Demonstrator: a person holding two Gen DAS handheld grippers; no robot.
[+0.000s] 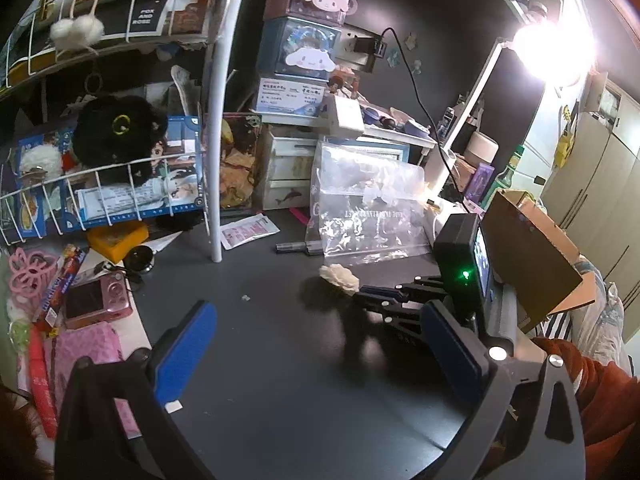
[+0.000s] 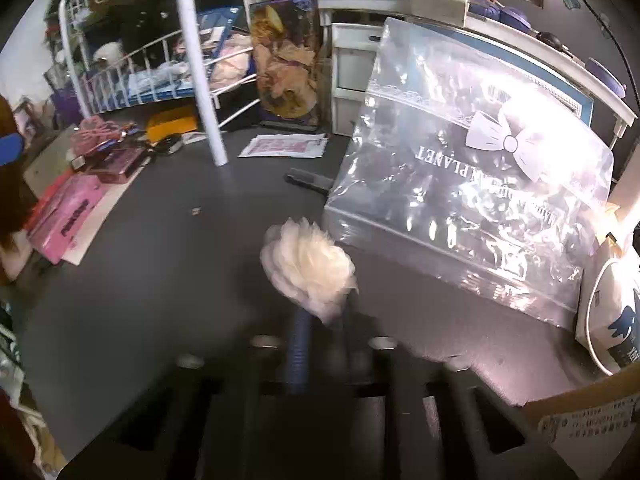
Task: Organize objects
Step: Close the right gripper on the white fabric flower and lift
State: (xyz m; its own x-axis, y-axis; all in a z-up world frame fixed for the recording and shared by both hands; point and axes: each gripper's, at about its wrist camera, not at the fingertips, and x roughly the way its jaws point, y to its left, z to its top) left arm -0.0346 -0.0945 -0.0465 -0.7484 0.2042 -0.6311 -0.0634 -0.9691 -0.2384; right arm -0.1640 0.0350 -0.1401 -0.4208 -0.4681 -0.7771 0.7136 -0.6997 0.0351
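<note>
Right gripper [image 2: 320, 320] pinches the cream fabric flower [image 2: 310, 268] just off the dark counter [image 2: 160, 260], likely for sorting; left gripper [image 1: 316, 344] hangs spread (empty).

Left gripper [image 1: 316, 364] hangs wide open over the dark tabletop [image 1: 280, 360] — right gripper [image 1: 362, 295] is pinched shut on a fluffy cream flower [image 1: 340, 276], clear plastic bag [image 1: 366, 212] just behind it.

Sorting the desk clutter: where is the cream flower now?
The cream flower sits mid-desk at the right gripper's shut fingers, just left of the clear plastic bag.
</note>
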